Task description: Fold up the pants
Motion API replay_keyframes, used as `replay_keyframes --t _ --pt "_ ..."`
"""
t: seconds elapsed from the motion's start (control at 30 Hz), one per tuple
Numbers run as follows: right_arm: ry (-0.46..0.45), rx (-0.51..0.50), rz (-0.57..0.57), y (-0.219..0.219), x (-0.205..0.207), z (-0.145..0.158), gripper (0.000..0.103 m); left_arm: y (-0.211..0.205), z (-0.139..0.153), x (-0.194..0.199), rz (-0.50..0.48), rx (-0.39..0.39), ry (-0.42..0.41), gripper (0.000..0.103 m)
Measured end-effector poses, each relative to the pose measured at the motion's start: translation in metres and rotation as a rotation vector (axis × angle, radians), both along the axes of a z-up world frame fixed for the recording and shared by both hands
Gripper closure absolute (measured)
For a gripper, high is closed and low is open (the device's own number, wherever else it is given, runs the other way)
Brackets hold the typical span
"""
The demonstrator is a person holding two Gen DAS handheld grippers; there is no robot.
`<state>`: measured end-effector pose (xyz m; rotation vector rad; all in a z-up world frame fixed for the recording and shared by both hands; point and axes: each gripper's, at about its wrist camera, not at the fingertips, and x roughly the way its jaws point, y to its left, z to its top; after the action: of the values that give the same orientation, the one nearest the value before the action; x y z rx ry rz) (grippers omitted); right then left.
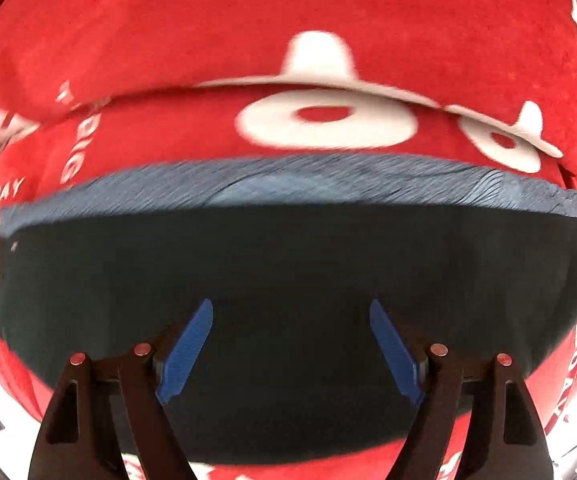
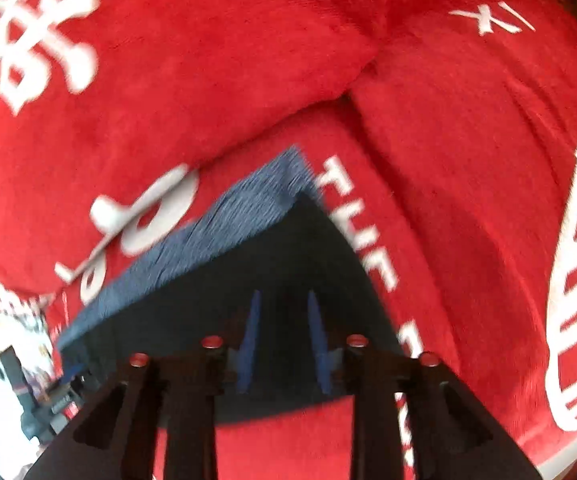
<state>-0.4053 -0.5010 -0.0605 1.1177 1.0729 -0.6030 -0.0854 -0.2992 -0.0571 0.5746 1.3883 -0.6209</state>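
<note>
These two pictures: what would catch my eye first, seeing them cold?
The bright red blanket with big white lettering fills both views. On it lie the dark pants, folded into a neat block with a grey-blue waistband along the far edge. At the bottom, blue-tipped grippers hover over the pants: the left gripper spread wide, the right gripper narrower.

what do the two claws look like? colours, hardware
Both match. Left claw: two flat blue fingers tapering to the tip, on black linkage arms with slot cutouts and red-capped pivot pins. Right claw: same blue fingers, black arms, four red pins. No cables, markings or sleeves visible.
</note>
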Motion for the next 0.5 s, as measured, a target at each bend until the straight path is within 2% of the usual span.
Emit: replay_keyframes --t 0.03,0.2,0.4,0.5 --pt "-0.002 0.01 0.019 0.012 0.007 0.004 0.057 0.006 0.002 0.002 0.006 -0.003 -0.001 0.021" --pt "-0.029 0.046 0.137 0.075 0.059 0.018 0.056 0.04 0.01 0.024 0.037 -0.033 0.015 0.021" --pt "-0.091 0.03 0.395 0.168 0.172 0.035 0.056 0.11 0.015 0.062 0.011 -0.085 0.012 0.021" --pt "-0.126 0.061 0.495 0.215 0.242 0.039 0.056 0.145 0.013 0.084 0.03 -0.094 0.019 0.021"
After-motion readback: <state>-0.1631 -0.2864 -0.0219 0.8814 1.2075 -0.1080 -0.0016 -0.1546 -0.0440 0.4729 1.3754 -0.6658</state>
